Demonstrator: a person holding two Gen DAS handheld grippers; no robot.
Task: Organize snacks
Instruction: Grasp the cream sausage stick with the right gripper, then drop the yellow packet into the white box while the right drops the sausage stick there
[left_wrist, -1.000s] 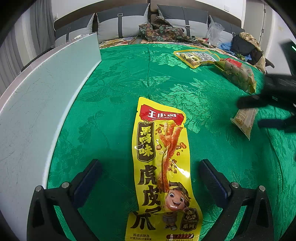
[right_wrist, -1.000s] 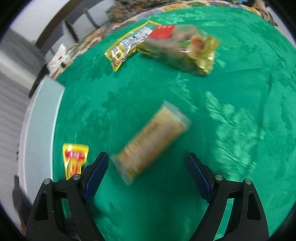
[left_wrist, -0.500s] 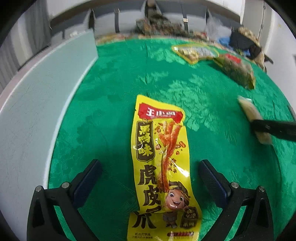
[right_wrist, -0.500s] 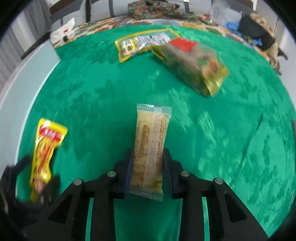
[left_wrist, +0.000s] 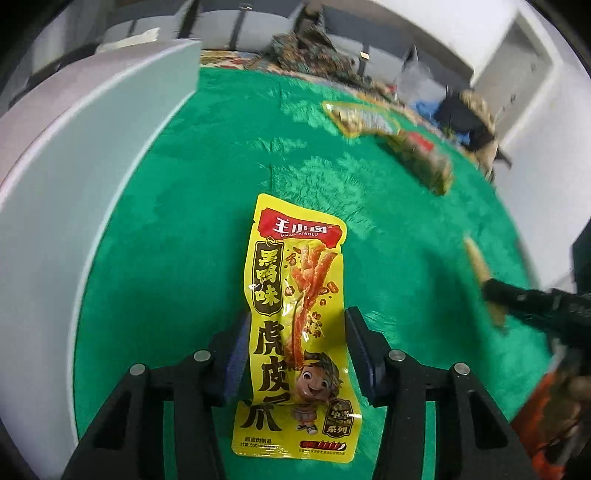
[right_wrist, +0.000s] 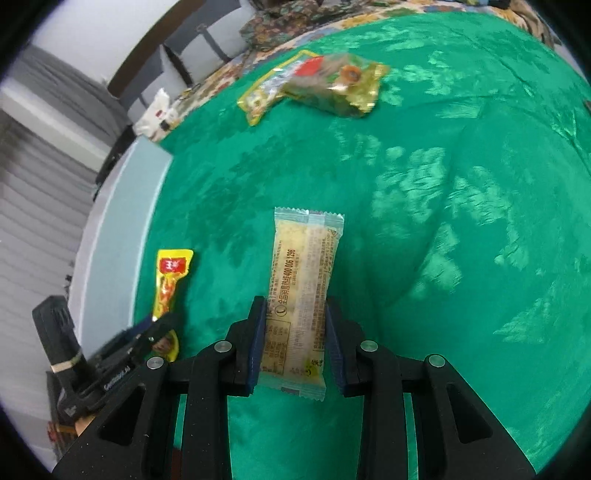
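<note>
Clamped tight, the right gripper (right_wrist: 295, 332) has the pale wafer bar (right_wrist: 301, 295) pinched mid-length, while the left gripper (left_wrist: 295, 350) is closing its jaws on the yellow chicken-feet pouch (left_wrist: 295, 325). Slick film could slip free if either wrist swings. Below: green brocade cloth (right_wrist: 443, 221), pale box wall (left_wrist: 74, 184), two more packets (right_wrist: 332, 88) far off.

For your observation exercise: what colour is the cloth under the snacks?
Green, with a woven leafy pattern; the cloth shows best in the right wrist view.

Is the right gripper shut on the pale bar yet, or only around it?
Shut on it: the right gripper's blue pads press both long edges of the pale bar.
</note>
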